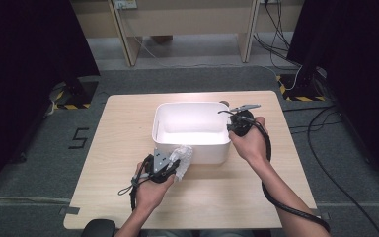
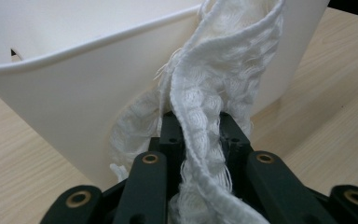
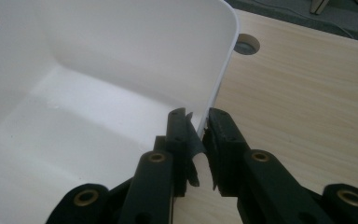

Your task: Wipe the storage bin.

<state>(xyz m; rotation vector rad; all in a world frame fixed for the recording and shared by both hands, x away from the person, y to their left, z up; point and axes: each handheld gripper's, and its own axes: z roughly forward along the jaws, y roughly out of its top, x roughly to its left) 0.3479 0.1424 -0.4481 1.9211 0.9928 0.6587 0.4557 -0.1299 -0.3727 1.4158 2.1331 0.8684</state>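
A white plastic tub [image 1: 191, 147] stands in the middle of the table, with nothing lying in it. My left gripper [image 1: 170, 165] is shut on a white knitted cloth [image 1: 182, 160] at the tub's near left corner. In the left gripper view the cloth [image 2: 214, 88] runs up from between the jaws against the tub's outer wall [image 2: 74, 98]. My right gripper [image 1: 233, 128] is shut on the tub's right wall. In the right gripper view one jaw stands inside and one outside that wall [image 3: 214, 88], near its corner.
The light wooden table [image 1: 118, 163] has bare surface left and right of the tub. A round cable hole [image 3: 247, 45] lies in the tabletop beyond the tub's right corner. Thick black cables trail from both grippers toward the near edge.
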